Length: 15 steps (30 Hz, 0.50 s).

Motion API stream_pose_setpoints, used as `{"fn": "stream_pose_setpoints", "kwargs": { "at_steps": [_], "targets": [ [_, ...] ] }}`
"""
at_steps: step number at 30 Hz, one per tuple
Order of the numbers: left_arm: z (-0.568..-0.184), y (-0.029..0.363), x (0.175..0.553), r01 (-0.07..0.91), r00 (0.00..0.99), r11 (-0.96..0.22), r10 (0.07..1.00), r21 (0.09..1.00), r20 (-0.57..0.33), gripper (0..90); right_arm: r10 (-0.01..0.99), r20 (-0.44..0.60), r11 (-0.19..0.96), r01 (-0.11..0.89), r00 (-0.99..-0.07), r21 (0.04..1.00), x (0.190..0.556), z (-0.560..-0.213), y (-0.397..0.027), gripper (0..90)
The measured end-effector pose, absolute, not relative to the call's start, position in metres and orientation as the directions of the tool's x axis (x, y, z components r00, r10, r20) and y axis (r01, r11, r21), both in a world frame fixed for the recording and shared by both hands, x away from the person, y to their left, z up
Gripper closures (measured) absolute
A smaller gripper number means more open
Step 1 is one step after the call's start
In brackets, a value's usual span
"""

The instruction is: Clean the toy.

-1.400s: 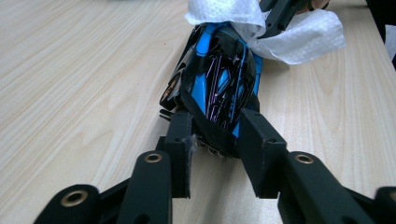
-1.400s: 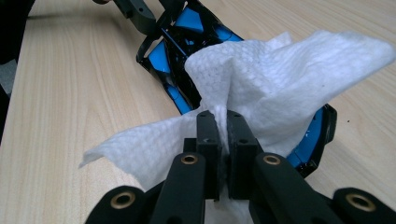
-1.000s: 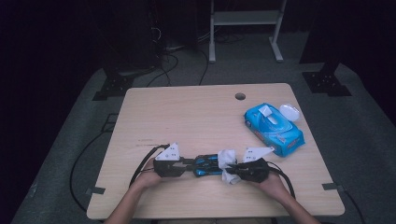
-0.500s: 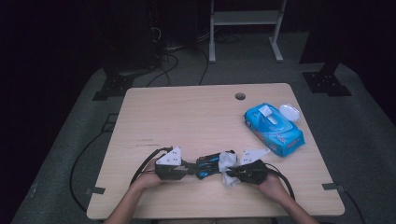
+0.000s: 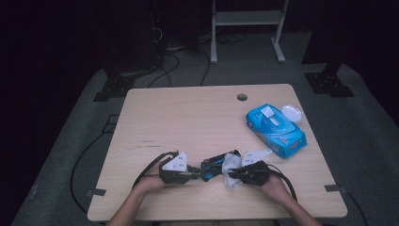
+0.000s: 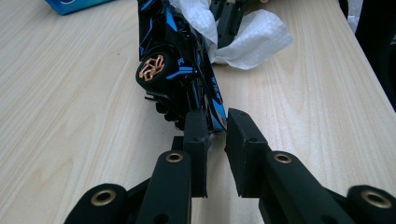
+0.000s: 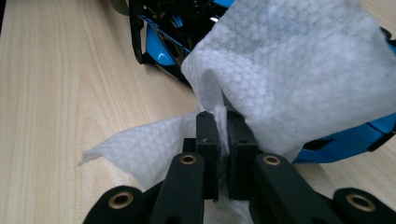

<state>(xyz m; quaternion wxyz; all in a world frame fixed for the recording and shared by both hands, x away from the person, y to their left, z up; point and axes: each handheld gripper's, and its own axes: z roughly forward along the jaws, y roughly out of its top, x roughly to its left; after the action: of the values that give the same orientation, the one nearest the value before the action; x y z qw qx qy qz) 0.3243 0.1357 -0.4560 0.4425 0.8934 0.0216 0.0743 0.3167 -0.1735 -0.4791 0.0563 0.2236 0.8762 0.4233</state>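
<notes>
Left tool (image 6: 215, 135) clamps the toy car's (image 6: 180, 70) thin end; right tool (image 7: 223, 133) pinches a wipe (image 7: 299, 70) draped over the car, which lies near the wipe pack (image 5: 275, 130). Hard rubbing could twist the car free.

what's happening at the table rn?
A person is wiping a black-and-blue toy car near the front edge of the table. The left gripper is shut on one end of the car, steadying it. The right gripper is shut on a white wipe draped over the car's other end. A blue pack of wipes lies at the right, its lid flipped open.
</notes>
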Motion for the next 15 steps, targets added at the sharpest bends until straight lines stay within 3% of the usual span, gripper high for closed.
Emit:
{"fn": "stream_pose_setpoints", "kwargs": {
  "at_steps": [8, 15],
  "targets": [
    [-0.457, 0.1334, 0.3222, -0.041, 0.992, -0.622, 0.069, 0.782, 0.107, 77.6, 0.437, 0.094, 0.548, 0.347, -0.895, 0.761, 0.3171, -0.4806, -0.1732, 84.9],
    [-0.4566, 0.1328, 0.3225, -0.029, 0.993, -0.62, 0.071, 0.784, 0.094, 69.3, 0.435, 0.1, 0.547, 0.351, -0.895, 0.76, 0.317, -0.4809, -0.1735, 84.9]
  ]
}}
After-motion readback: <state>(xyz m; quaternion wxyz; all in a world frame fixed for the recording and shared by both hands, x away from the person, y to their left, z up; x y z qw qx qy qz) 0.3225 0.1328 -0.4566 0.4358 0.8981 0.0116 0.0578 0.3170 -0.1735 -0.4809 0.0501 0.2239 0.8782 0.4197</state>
